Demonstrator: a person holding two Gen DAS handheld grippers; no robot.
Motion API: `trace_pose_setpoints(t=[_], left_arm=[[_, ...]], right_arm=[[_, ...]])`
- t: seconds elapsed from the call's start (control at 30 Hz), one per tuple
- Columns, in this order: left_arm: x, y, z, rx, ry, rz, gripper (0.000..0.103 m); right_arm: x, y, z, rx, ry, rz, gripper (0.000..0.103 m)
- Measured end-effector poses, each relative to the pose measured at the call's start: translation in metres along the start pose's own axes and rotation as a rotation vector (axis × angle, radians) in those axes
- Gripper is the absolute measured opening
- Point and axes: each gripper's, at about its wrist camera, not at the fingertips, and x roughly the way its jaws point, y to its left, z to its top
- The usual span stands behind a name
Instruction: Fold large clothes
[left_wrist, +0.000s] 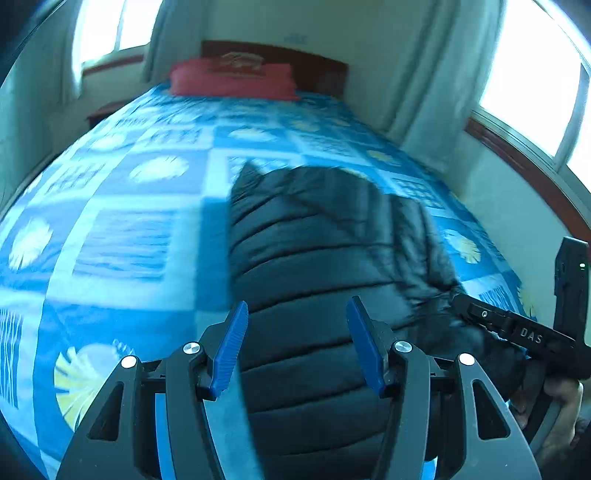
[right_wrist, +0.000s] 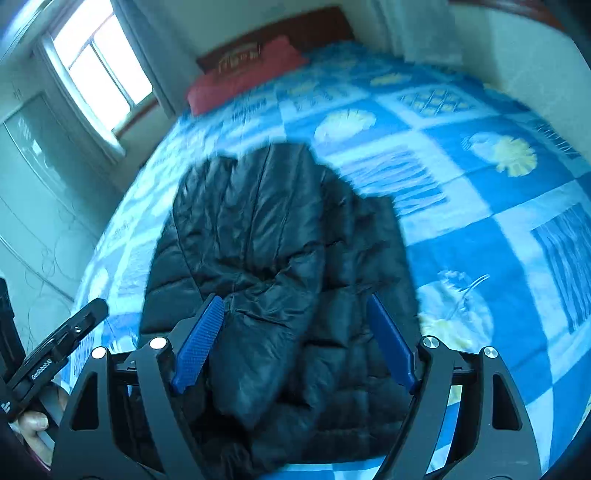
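A black quilted puffer jacket (left_wrist: 317, 266) lies folded on the blue patterned bedspread (left_wrist: 122, 240). In the left wrist view my left gripper (left_wrist: 297, 314) hangs above the jacket's near end, its blue pads apart and nothing between them. The right wrist view shows the jacket (right_wrist: 273, 258) with a sleeve folded over its middle. My right gripper (right_wrist: 295, 314) is open above that sleeve, and no cloth is pinched in its blue pads. The right gripper's body also shows in the left wrist view at the right edge, held by a hand (left_wrist: 561, 402).
A red pillow (left_wrist: 232, 79) lies at the wooden headboard (left_wrist: 317, 66). Windows (left_wrist: 535, 74) and pale curtains stand on both sides of the bed. A wall runs close along the bed's right side. Bare bedspread (right_wrist: 480, 221) spreads to the jacket's right.
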Motion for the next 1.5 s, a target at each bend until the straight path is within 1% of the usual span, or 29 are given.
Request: trace_pose_setpoints(t=[0.03,0.1,0.13,0.23,0.27,0.33,0.37,0.4,0.43,0.5,0.57,0.6,0.67,0.73,0.8,0.83,0.87,0.93,0.97,1.0,1.03,1.07,1.1,1.13,1.23,1.33,1.43,1.5], left_arm=[[0.001,0.005,-0.002,-0.008,0.005,-0.003,0.056],[0.005,0.011,-0.009,-0.021,0.020,-0.014,0.056],[0.006,0.011,-0.011,-0.026,0.025,-0.025,0.056],[0.016,0.008,-0.023,-0.030,0.053,-0.077,0.056],[0.022,0.005,-0.028,-0.026,0.069,-0.095,0.056],[0.037,-0.003,-0.037,-0.019,0.111,-0.123,0.056],[0.043,-0.006,-0.041,-0.019,0.113,-0.134,0.056],[0.050,-0.009,-0.045,-0.009,0.106,-0.121,0.057],[0.054,-0.012,-0.047,-0.001,0.101,-0.114,0.061],[0.064,-0.014,-0.050,0.011,0.093,-0.104,0.065],[0.063,-0.015,-0.052,0.015,0.079,-0.098,0.065],[0.061,-0.014,-0.053,0.014,0.075,-0.100,0.065],[0.058,-0.010,-0.052,0.003,0.077,-0.111,0.065],[0.053,-0.007,-0.051,-0.013,0.080,-0.115,0.065],[0.046,-0.004,-0.050,-0.031,0.064,-0.118,0.065],[0.037,-0.004,-0.050,-0.026,0.039,-0.110,0.065],[0.031,-0.004,-0.050,-0.019,0.021,-0.104,0.065],[0.019,-0.005,-0.050,-0.014,-0.012,-0.103,0.065],[0.015,-0.006,-0.051,-0.012,-0.022,-0.108,0.065],[0.012,-0.008,-0.051,-0.008,-0.024,-0.119,0.065],[0.011,-0.010,-0.052,-0.004,-0.019,-0.126,0.065],[0.013,-0.013,-0.053,0.004,-0.010,-0.135,0.065],[0.015,-0.016,-0.054,0.008,-0.002,-0.142,0.065],[0.017,-0.017,-0.055,0.008,0.007,-0.146,0.065],[0.033,-0.020,-0.058,-0.016,0.067,-0.187,0.065],[0.046,-0.025,-0.060,-0.008,0.095,-0.182,0.065],[0.061,-0.032,-0.064,0.012,0.130,-0.184,0.065],[0.067,-0.036,-0.067,0.043,0.124,-0.161,0.065]], right_arm=[[0.005,0.002,-0.001,-0.022,0.019,-0.015,0.042],[0.007,0.000,-0.003,-0.051,0.010,-0.056,0.033],[0.008,-0.005,-0.003,-0.054,0.008,-0.077,0.031],[0.019,-0.028,-0.007,-0.059,0.009,-0.147,0.030],[0.024,-0.036,-0.009,-0.054,0.013,-0.156,0.030],[0.038,-0.062,-0.014,0.007,0.034,-0.119,0.031],[0.042,-0.069,-0.015,0.020,0.035,-0.103,0.031],[0.045,-0.077,-0.017,0.038,0.030,-0.077,0.030],[0.045,-0.079,-0.018,0.037,0.024,-0.066,0.030],[0.045,-0.078,-0.020,0.026,0.008,-0.070,0.030],[0.042,-0.077,-0.021,0.017,0.000,-0.074,0.032],[0.038,-0.076,-0.022,0.015,-0.004,-0.076,0.034],[0.029,-0.073,-0.021,0.011,-0.013,-0.091,0.040],[0.014,-0.068,-0.022,-0.005,-0.029,-0.131,0.052],[-0.004,-0.060,-0.023,-0.017,-0.049,-0.138,0.053],[-0.013,-0.057,-0.024,-0.019,-0.060,-0.147,0.053],[-0.027,-0.050,-0.025,-0.026,-0.081,-0.173,0.053],[-0.049,-0.036,-0.029,-0.056,-0.133,-0.205,0.051],[-0.059,-0.026,-0.030,-0.077,-0.159,-0.200,0.048],[-0.063,-0.019,-0.031,-0.092,-0.166,-0.184,0.038],[-0.066,-0.010,-0.033,-0.112,-0.162,-0.151,0.035],[-0.065,-0.006,-0.034,-0.125,-0.153,-0.126,0.034],[-0.062,0.000,-0.038,-0.143,-0.127,-0.096,0.032],[-0.057,0.003,-0.042,-0.160,-0.100,-0.086,0.029],[-0.036,-0.004,-0.053,-0.169,-0.046,-0.147,0.028],[-0.009,-0.024,-0.062,-0.128,0.030,-0.151,0.029],[0.016,-0.041,-0.071,-0.114,0.033,-0.145,0.030],[0.018,-0.045,-0.070,-0.088,0.027,-0.130,0.030]])
